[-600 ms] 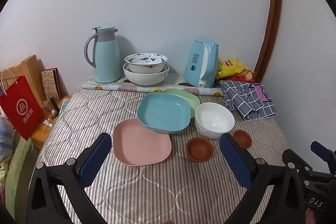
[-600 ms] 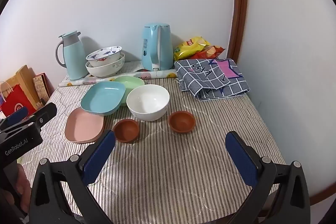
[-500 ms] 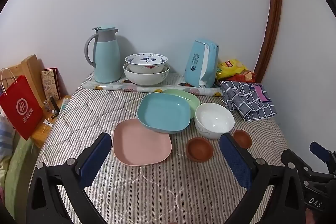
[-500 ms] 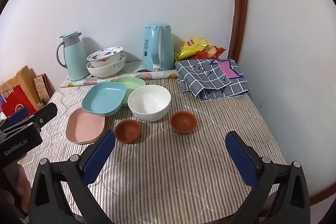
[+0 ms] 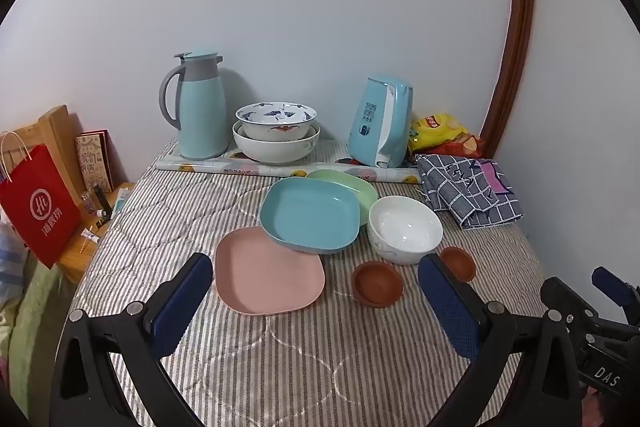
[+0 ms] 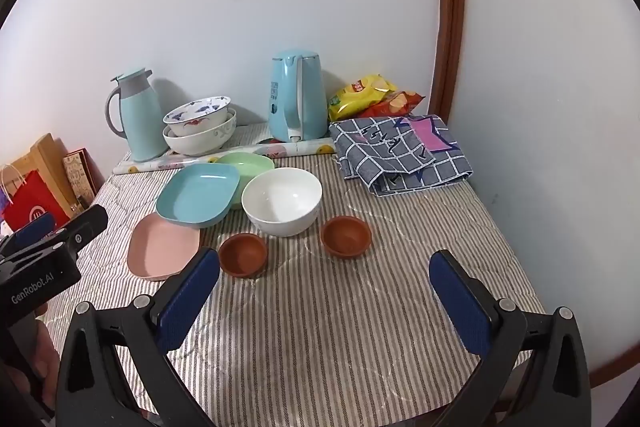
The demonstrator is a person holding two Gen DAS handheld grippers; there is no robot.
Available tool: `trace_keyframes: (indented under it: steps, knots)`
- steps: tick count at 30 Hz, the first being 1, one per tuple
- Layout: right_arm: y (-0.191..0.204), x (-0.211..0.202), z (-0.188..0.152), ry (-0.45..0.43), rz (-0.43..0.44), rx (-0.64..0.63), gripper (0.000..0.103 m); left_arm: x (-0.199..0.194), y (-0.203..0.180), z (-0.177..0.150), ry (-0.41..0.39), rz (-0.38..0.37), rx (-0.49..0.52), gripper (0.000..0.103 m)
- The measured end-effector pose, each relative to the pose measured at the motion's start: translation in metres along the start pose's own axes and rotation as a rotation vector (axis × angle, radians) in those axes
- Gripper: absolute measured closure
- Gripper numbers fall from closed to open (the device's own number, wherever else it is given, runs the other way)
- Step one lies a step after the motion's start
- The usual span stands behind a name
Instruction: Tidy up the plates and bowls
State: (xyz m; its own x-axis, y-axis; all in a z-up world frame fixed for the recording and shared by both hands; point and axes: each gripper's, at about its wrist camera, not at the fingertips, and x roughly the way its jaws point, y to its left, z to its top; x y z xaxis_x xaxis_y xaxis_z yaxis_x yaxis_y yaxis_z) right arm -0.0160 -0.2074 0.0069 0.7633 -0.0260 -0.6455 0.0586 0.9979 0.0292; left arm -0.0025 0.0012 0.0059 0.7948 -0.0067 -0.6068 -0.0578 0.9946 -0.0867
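Left wrist view puts the dishes you are to sort at the middle of the frame: a pink plate (image 5: 269, 273) lies flat on the striped cloth (image 5: 320, 359), a blue plate (image 5: 310, 214) rests tilted with its near edge on the pink one and its far edge on a green plate (image 5: 352, 183), and a white bowl (image 5: 405, 229) sits just right of them. Two small brown bowls (image 5: 377, 283) stand in front of the white bowl, apart from each other. Your left gripper (image 5: 316, 301) hangs spread wide and empty at the bottom of the frame, above the cloth, with the pink plate's near edge showing between its pads. In the right wrist view your right gripper (image 6: 324, 301) is likewise spread and holds nothing, low in the frame over bare cloth, the right-hand brown bowl (image 6: 346, 237) just beyond it. At the back, upper centre, two nested patterned bowls (image 5: 276, 131) stand between a thermos jug (image 5: 200, 107) and a kettle (image 5: 380, 123); a folded checked cloth (image 5: 468, 191) lies right. The likely trouble is the leaning blue plate: pull the pink or green one first and it may slide or drop against the white bowl. The plates also look thin-rimmed and smooth, so a shallow pinch could slip.
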Motion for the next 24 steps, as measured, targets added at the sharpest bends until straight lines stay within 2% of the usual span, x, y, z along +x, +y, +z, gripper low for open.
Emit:
trace_keyframes:
  steps: [24]
  knots:
    - [0.0023, -0.0027, -0.0063, -0.005, 0.013, -0.017, 0.000, -0.0073, 0.0018, -0.0028, -0.007, -0.009, -0.007, 0.000]
